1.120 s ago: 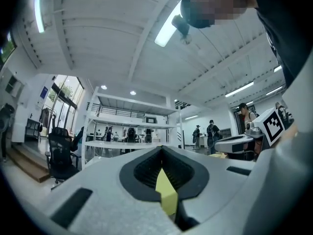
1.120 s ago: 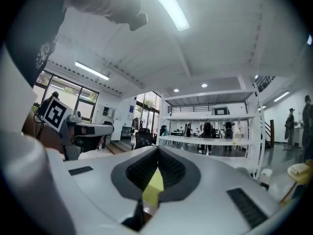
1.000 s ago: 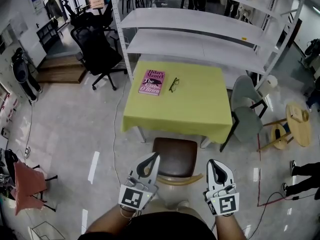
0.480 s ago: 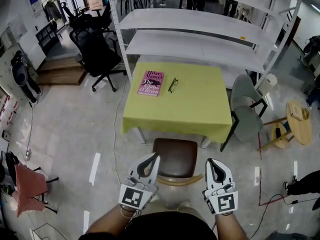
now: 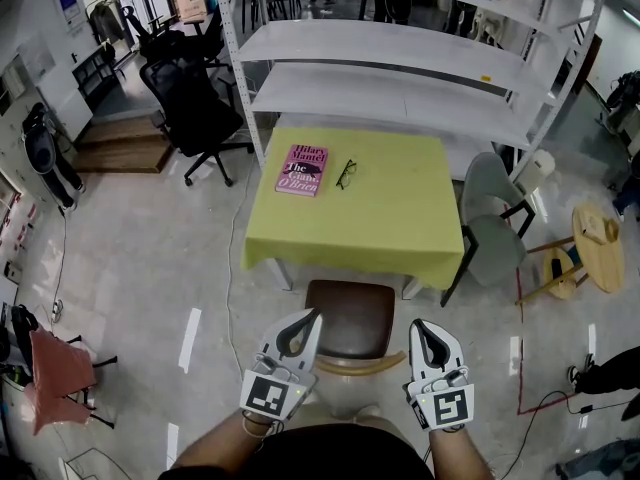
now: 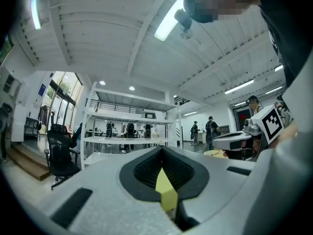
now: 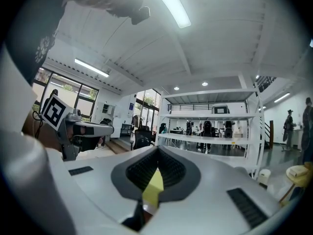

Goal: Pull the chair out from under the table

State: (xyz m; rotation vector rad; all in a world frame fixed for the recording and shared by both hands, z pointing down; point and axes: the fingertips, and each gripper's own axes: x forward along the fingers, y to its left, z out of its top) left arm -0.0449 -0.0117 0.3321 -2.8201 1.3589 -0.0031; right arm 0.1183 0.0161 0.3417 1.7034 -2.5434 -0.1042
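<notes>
The chair [image 5: 348, 313] stood with only its seat front under the table [image 5: 390, 223] edge, at best partly drawn out, while the left gripper [image 5: 306, 320] and right gripper [image 5: 421, 330], jaws together and empty, hovered by its backrest.

The table [image 5: 370, 218] was draped in plain yellow-green. The book [image 5: 302, 169] was bound in pink with dark and white lettering, and the glasses [image 5: 346, 173] were framed in black. The chair [image 5: 348, 313] was upholstered in dark brown, its back rail finished in pale wood. The left gripper [image 5: 312, 314] and right gripper [image 5: 418, 324] were cased in white with black pads, each marked with a black-and-white square pattern. The office chair [image 5: 195, 103] was covered in black, the shelving [image 5: 400, 63] painted white.
</notes>
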